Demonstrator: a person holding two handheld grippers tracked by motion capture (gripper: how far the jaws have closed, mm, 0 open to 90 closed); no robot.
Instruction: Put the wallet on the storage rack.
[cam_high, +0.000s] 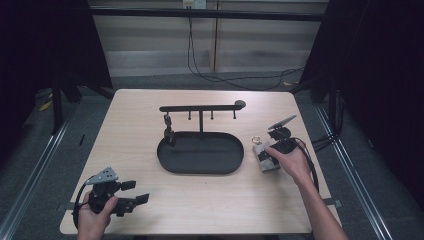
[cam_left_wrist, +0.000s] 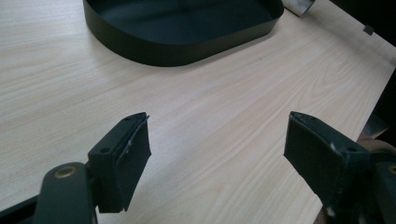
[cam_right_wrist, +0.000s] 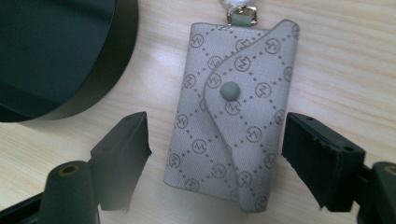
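We see the pale wooden surface (cam_high: 150, 140) taking up the middle of the high view, with dark floor around it. At the centre of that frame sits a black oval tray (cam_high: 200, 153), and from its far edge rises a thin black rack (cam_high: 201, 108) with a crossbar and small pegs. A small dark item hangs from the left end of the bar, too small for us to name.

At the lower left of the high view we find the left claw (cam_high: 135, 192), held in a hand near the front edge of the surface and well apart from the tray. In the left gripper view its jaws stand spread wide over bare wood, nothing between them, and the tray wall (cam_left_wrist: 177, 49) crosses the top of the frame.

To the right of the tray in the high view, the right claw (cam_high: 265, 156) comes down over a small grey key pouch (cam_high: 261, 153) lying flat on the surface just beside the tray's right end. In the right gripper view the key pouch (cam_right_wrist: 233, 116) fills the centre, patterned with a diamond print, closed by a round snap (cam_right_wrist: 230, 91), with a metal clasp (cam_right_wrist: 242, 14) at its top edge. The jaws stand spread on either side of it, a small gap showing at each side, so we see no pinch.
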